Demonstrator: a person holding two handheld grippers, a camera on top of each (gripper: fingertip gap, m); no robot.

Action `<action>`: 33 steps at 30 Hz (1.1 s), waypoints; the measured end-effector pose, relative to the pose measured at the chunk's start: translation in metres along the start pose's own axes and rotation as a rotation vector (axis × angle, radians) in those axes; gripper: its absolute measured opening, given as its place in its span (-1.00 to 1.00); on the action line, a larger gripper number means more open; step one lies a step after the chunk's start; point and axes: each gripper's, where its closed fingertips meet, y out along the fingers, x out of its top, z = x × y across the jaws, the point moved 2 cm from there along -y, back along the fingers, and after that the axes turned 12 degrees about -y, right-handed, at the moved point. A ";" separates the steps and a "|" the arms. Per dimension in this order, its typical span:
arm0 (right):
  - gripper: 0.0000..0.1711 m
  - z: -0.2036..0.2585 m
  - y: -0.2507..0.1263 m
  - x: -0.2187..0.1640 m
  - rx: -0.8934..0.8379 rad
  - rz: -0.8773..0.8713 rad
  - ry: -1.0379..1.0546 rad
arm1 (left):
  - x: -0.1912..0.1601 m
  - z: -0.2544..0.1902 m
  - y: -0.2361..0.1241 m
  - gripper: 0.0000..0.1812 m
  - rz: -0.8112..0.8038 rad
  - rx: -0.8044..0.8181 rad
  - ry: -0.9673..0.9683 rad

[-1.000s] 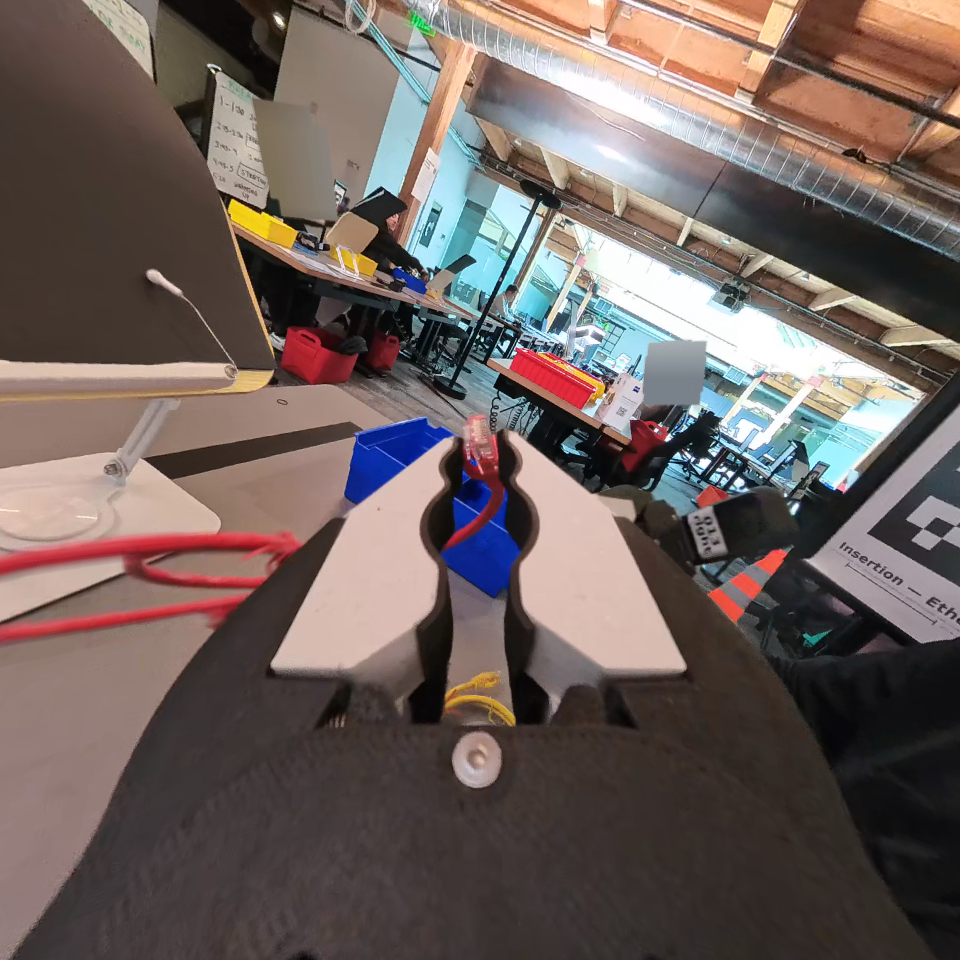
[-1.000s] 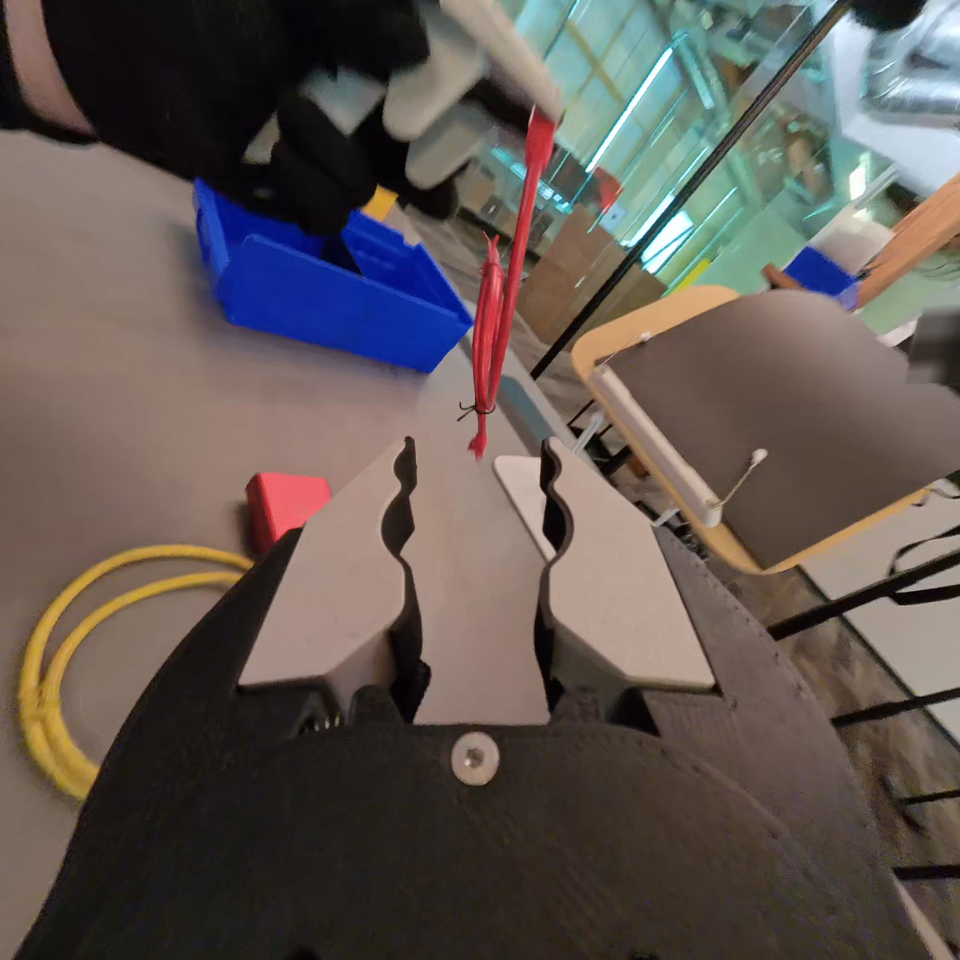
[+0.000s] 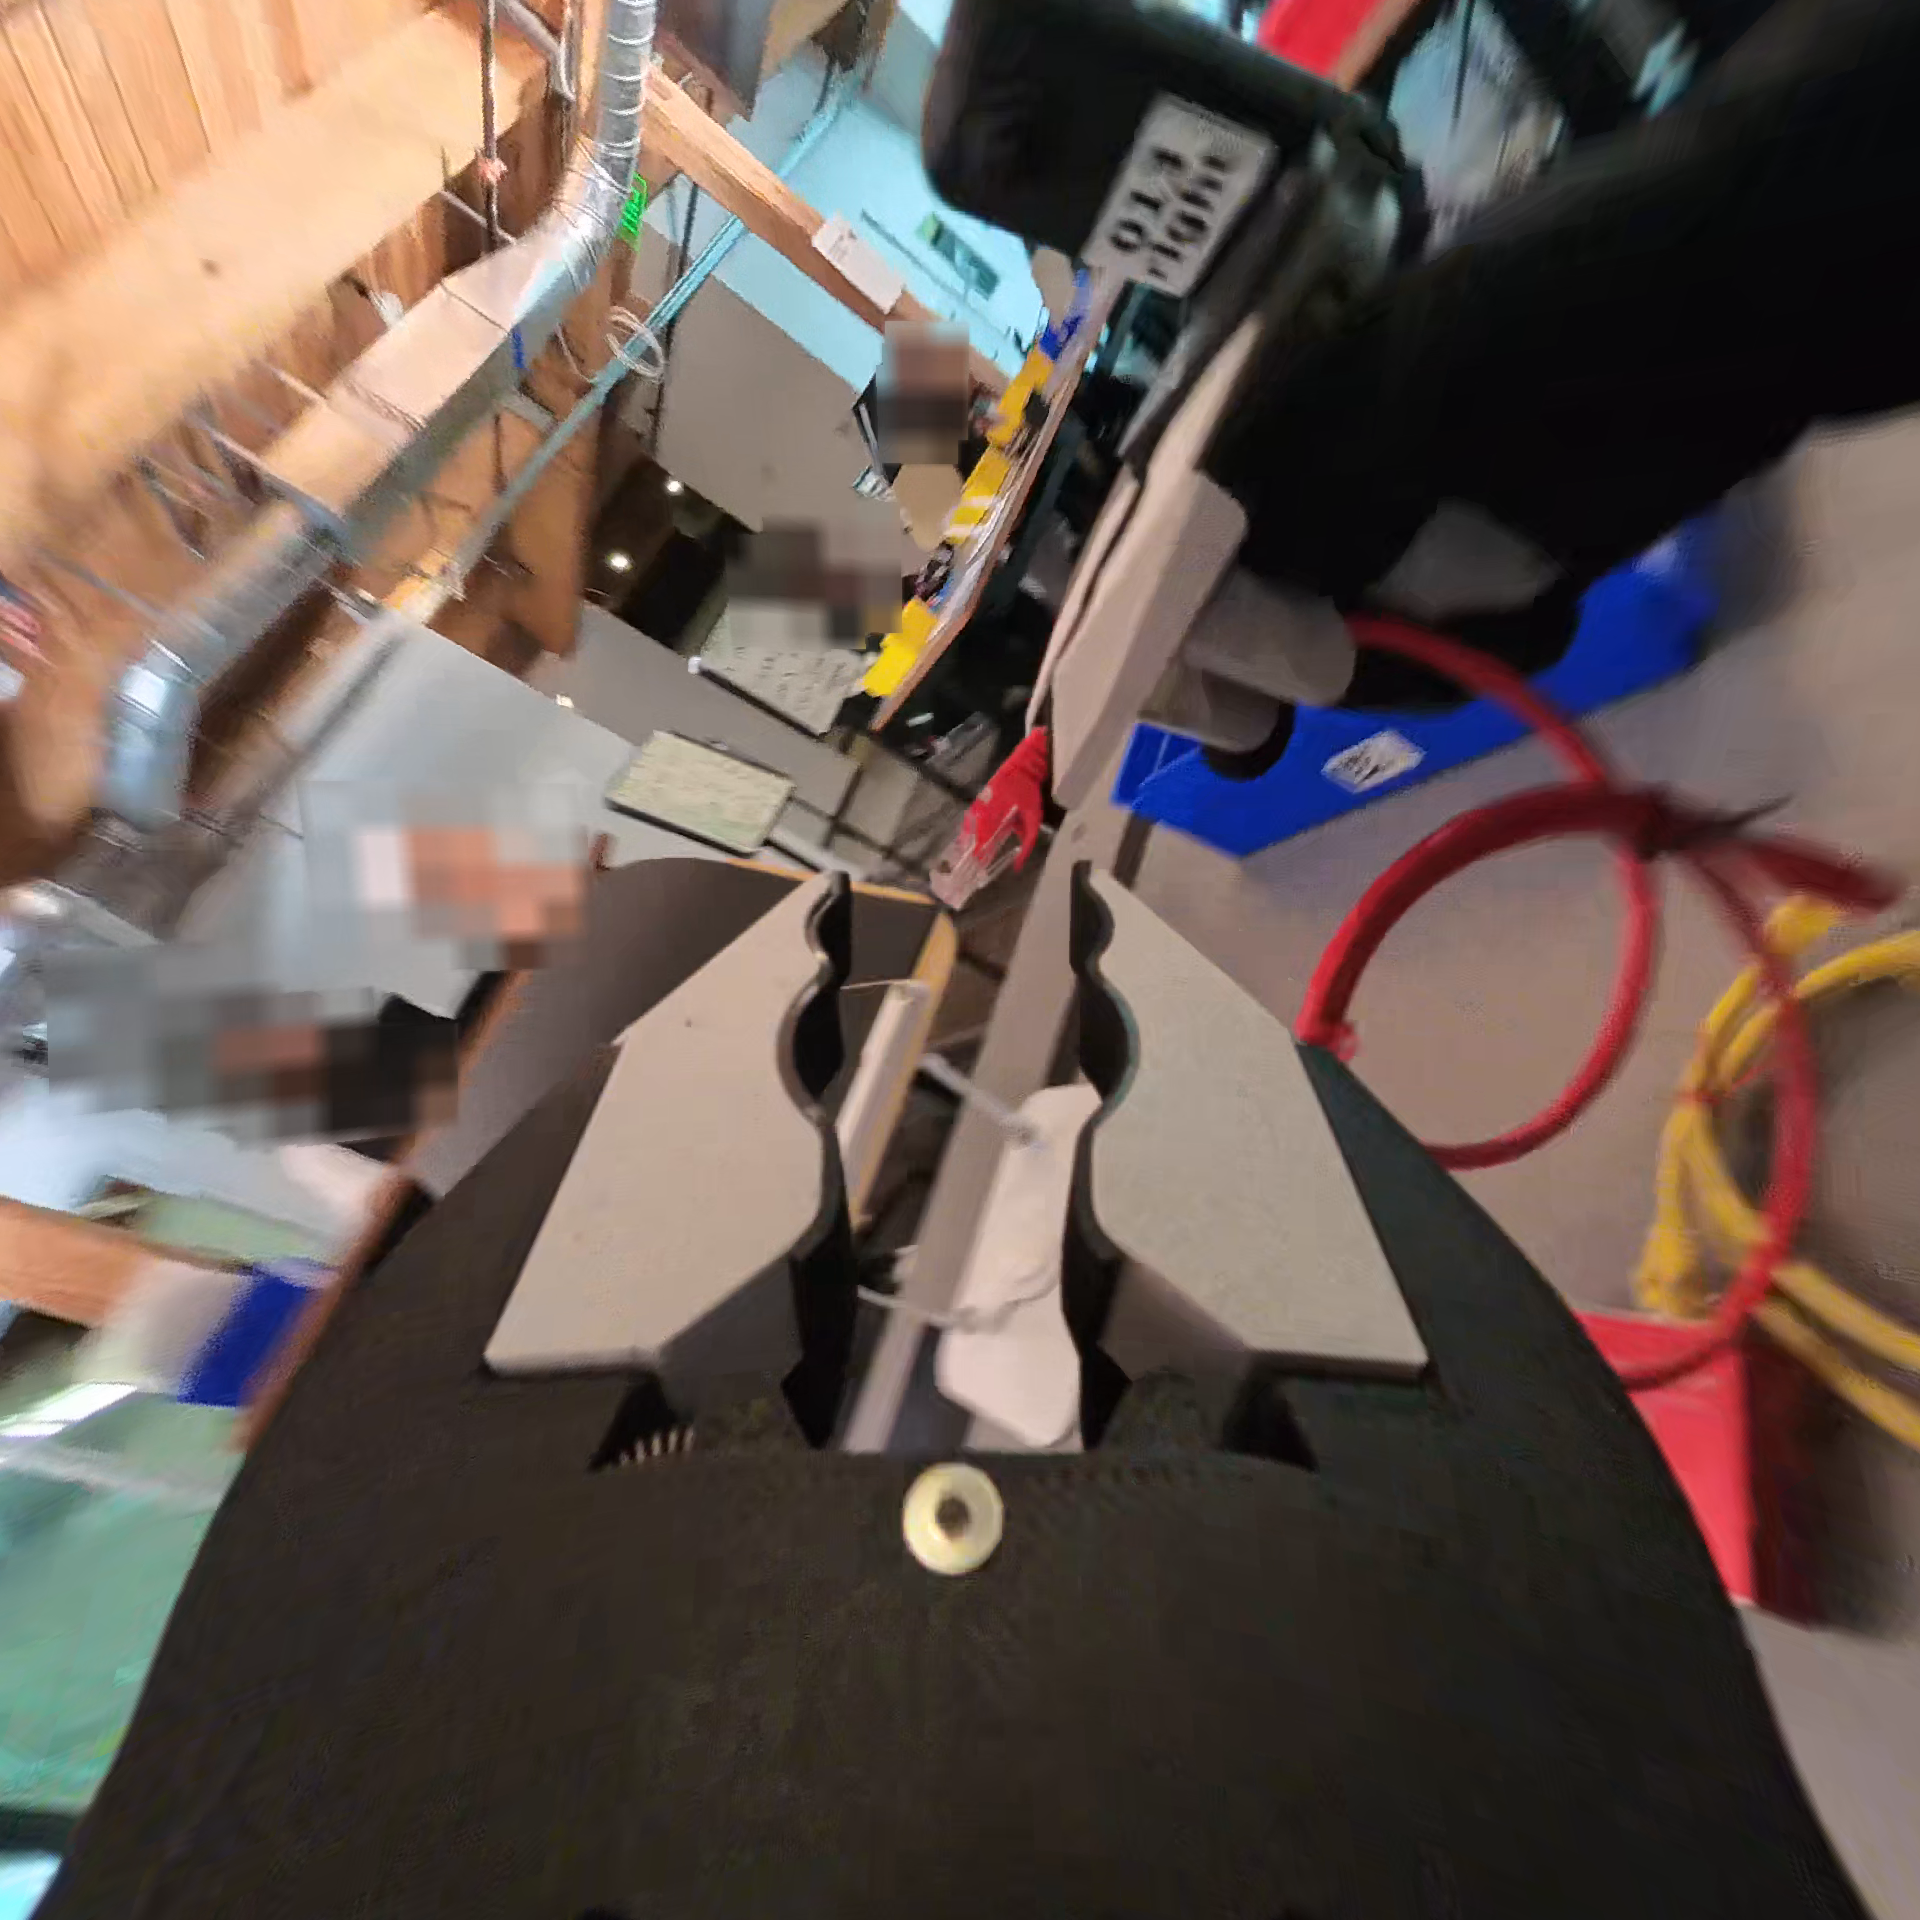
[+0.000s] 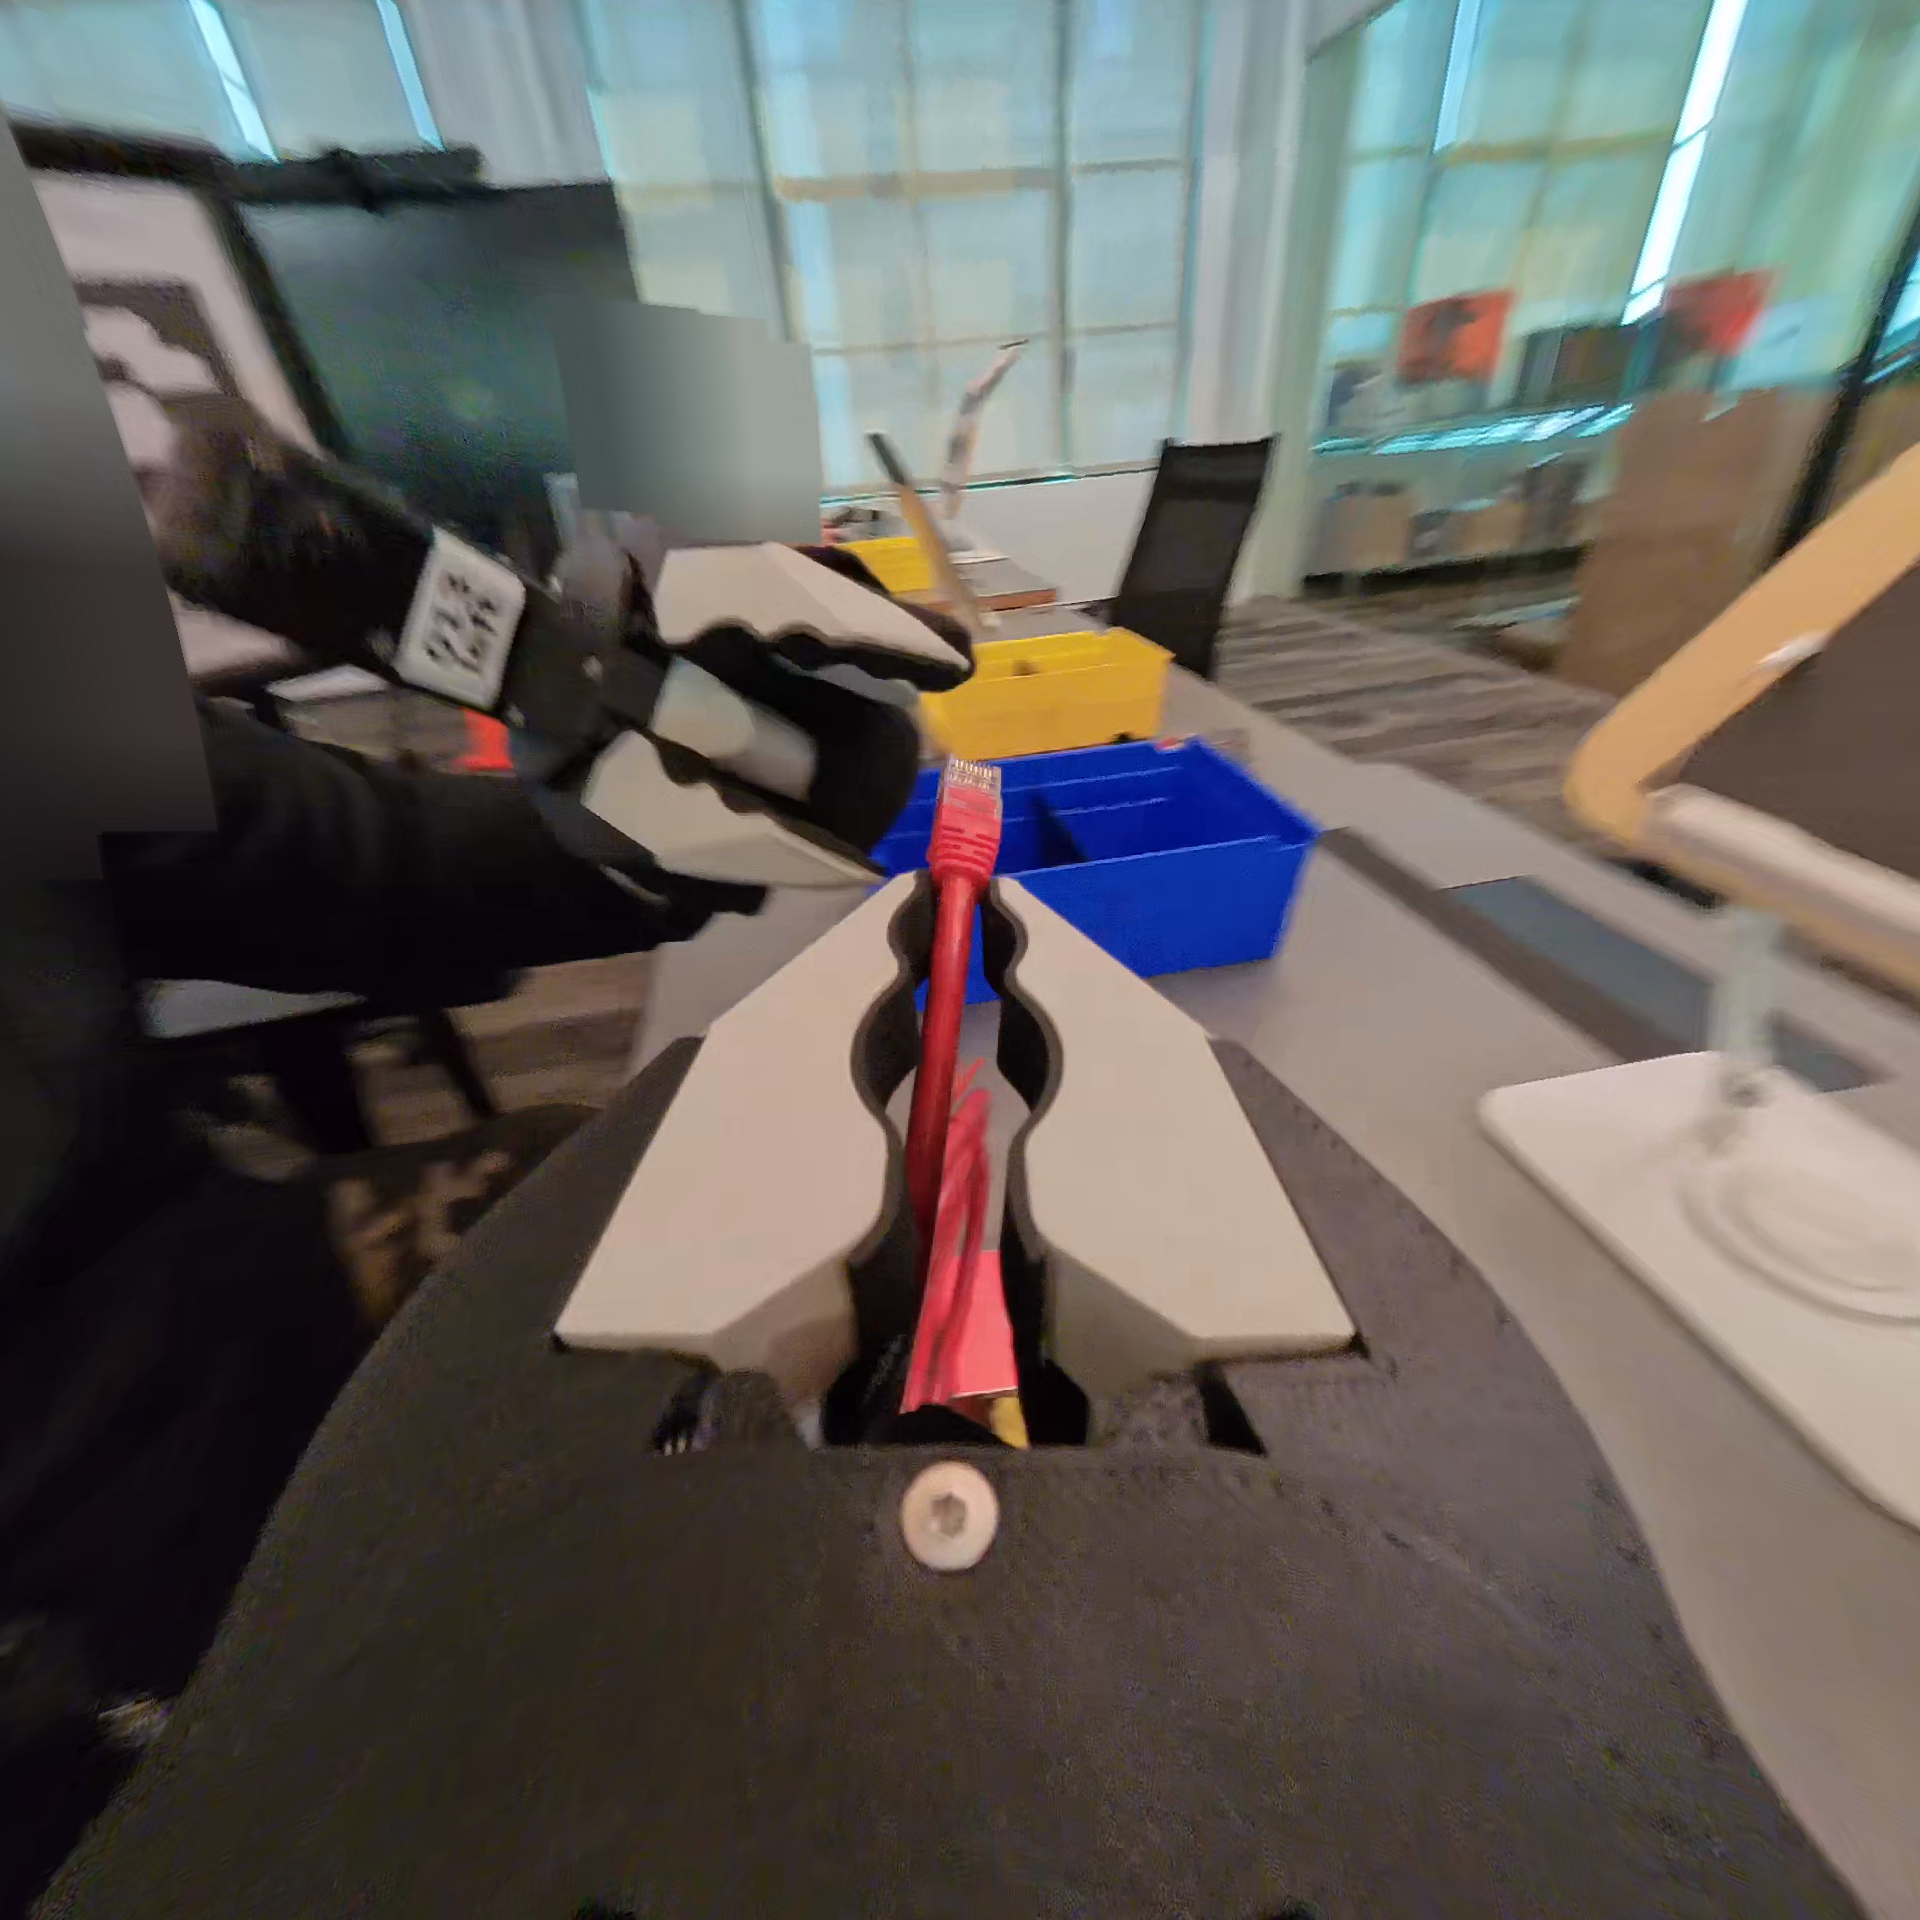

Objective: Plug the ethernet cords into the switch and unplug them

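Pinching a red ethernet cord [image 4: 948, 997], right gripper [image 4: 951, 909] shows its clear plug.

Two grippers [image 3: 956, 935] [image 4: 951, 894]; one red cord [image 4: 951, 997]; one yellow cord [image 3: 1714, 1195]; two bins [image 4: 1174, 852] [image 4: 1049, 681].

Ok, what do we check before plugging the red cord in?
1. Right gripper shut on the red cord: ok.
2. Plug pokes out past the fingertips: ok.
3. Left gripper open and empty: ok.
4. Switch in sight: not ok, neither view shows it.
5. Which way the plug's clip faces: cannot tell.
6. Red cord free of the yellow cord: cannot tell, they cross in the left view.
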 end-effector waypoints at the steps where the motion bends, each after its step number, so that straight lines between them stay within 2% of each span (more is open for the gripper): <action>1: -0.93 0.002 0.000 -0.002 0.032 -0.009 0.047 | -0.002 -0.005 0.003 -0.58 0.014 0.006 0.082; 5: -0.93 0.016 0.004 -0.015 0.151 0.003 0.152 | -0.002 -0.023 0.006 -0.69 0.009 -0.025 0.244; 6: -0.93 0.019 0.004 -0.017 0.175 -0.001 0.174 | -0.001 -0.026 0.005 -0.72 0.005 -0.040 0.258; 7: -0.93 0.021 0.003 -0.018 0.188 -0.010 0.195 | -0.003 -0.029 0.004 -0.83 0.016 -0.068 0.262; 9: -0.93 0.022 0.004 -0.020 0.203 -0.022 0.221 | -0.004 -0.033 0.002 -0.85 0.036 -0.104 0.247; 12: -0.93 0.021 0.006 -0.021 0.184 -0.031 0.211 | -0.008 -0.032 0.001 -0.86 0.084 -0.168 0.088; 14: -0.75 0.016 0.003 -0.019 0.134 -0.046 0.166 | -0.009 -0.030 0.000 -0.87 0.107 -0.255 -0.115; 16: -0.64 0.013 -0.002 -0.017 0.057 -0.011 0.028 | -0.008 -0.024 -0.002 -0.87 0.125 -0.352 -0.335; 19: -0.56 0.021 -0.006 -0.007 -0.076 0.079 -0.401 | -0.007 -0.017 -0.004 -0.87 0.148 -0.535 -0.637; 21: -0.55 0.036 -0.003 -0.001 -0.094 0.155 -0.668 | -0.005 -0.022 -0.009 -0.87 0.194 -0.736 -0.789; 24: -0.44 0.060 0.006 -0.001 -0.042 0.286 -0.928 | -0.007 -0.028 -0.015 -0.88 0.254 -0.957 -0.858; 26: -0.41 0.065 0.013 -0.004 -0.058 0.378 -1.081 | -0.003 -0.027 -0.014 -0.88 0.246 -1.040 -0.896; 27: -0.48 0.067 0.016 -0.005 -0.058 0.402 -1.140 | 0.002 -0.030 -0.017 -0.88 0.246 -1.102 -0.906; 33: -0.63 0.071 0.020 -0.006 -0.114 0.358 -1.223 | 0.014 -0.038 -0.026 -0.88 0.216 -1.322 -0.912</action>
